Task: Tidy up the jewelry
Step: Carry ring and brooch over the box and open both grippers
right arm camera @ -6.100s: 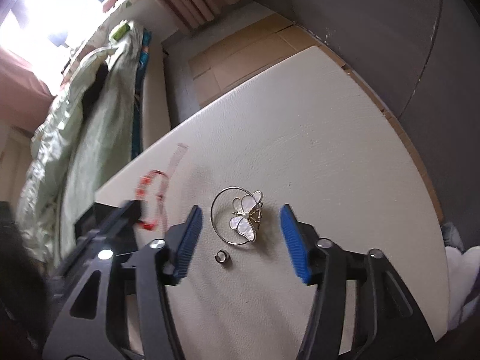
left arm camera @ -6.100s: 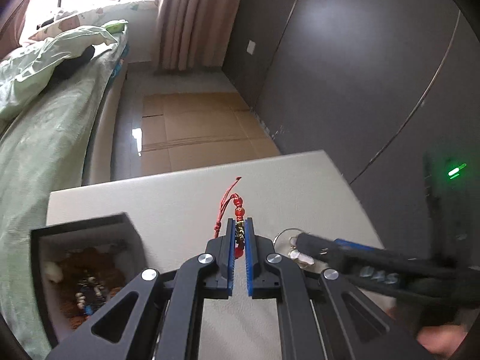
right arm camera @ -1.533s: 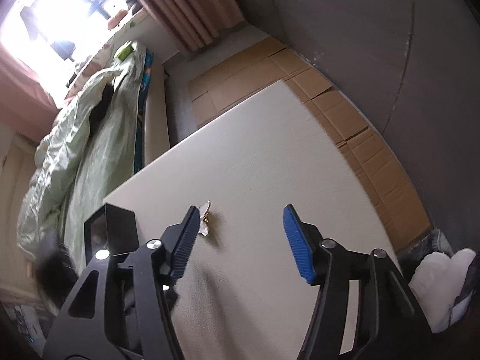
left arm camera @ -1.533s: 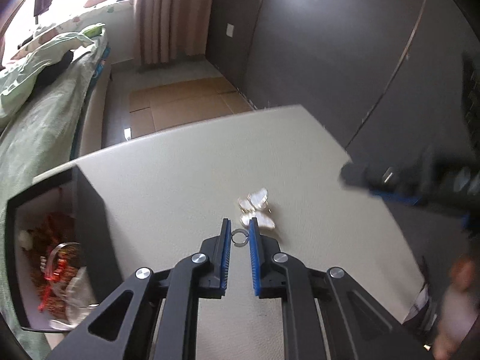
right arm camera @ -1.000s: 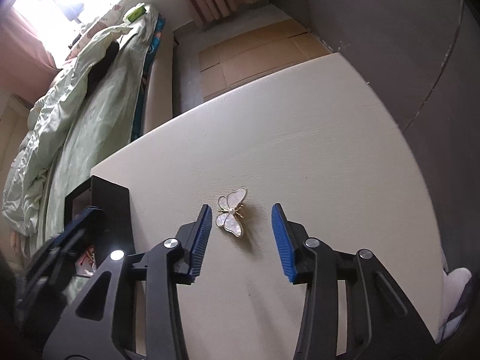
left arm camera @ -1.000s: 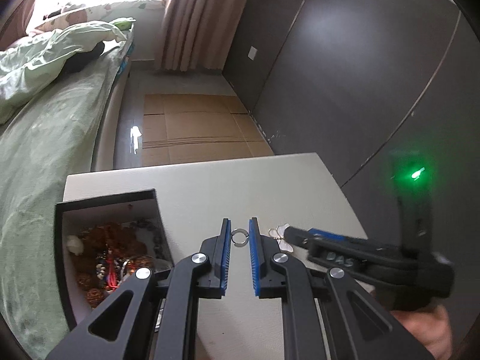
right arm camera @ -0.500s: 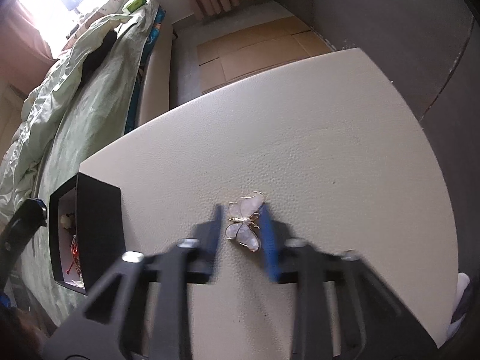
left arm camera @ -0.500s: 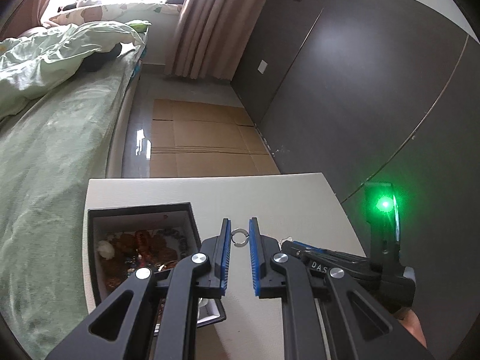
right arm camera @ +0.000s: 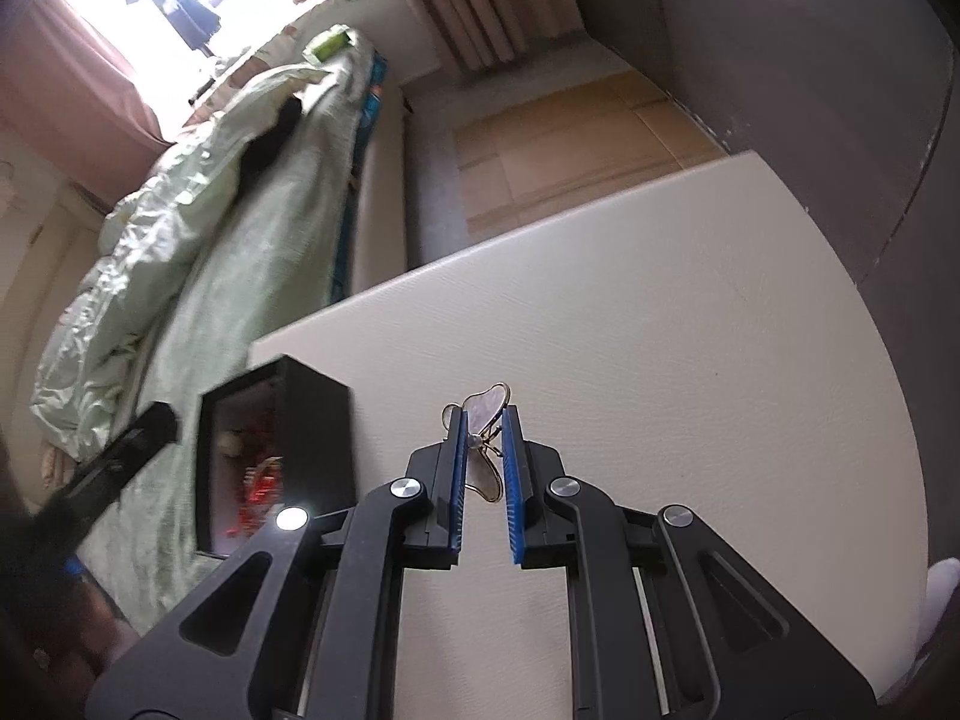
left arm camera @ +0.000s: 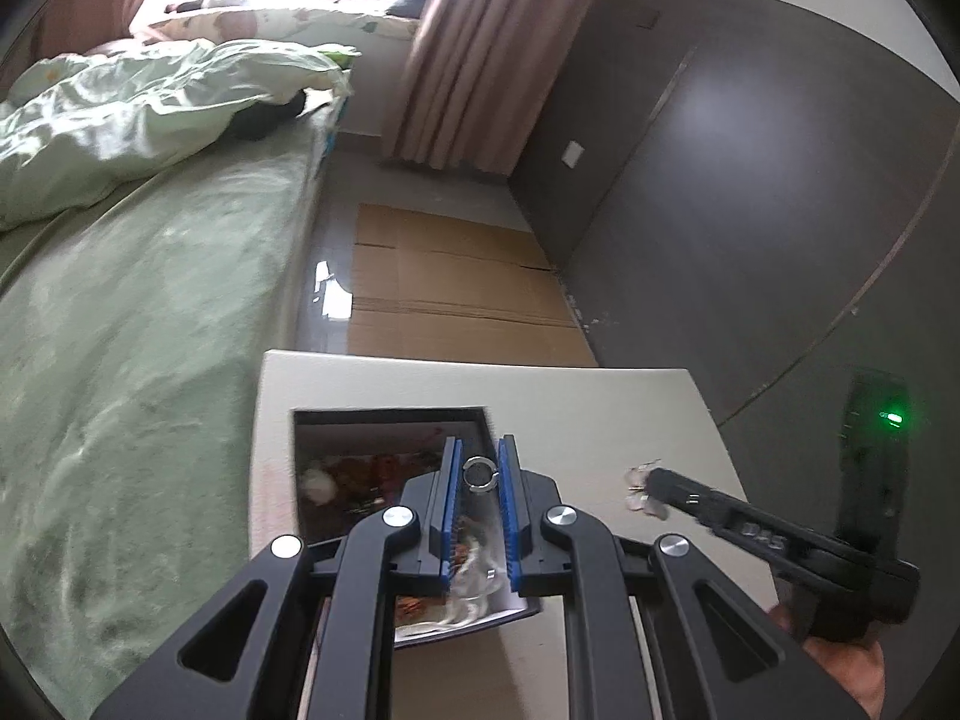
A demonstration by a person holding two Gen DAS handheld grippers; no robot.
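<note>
A: Where's the ring?
B: Pinched in the left gripper, over the black box at the table's left.
A: And the butterfly brooch?
B: Clamped in the right gripper, right of the box.

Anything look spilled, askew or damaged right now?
Nothing stands out. The left gripper holds the small ring over the open black box; the right gripper pinches the butterfly brooch above the table.
</note>
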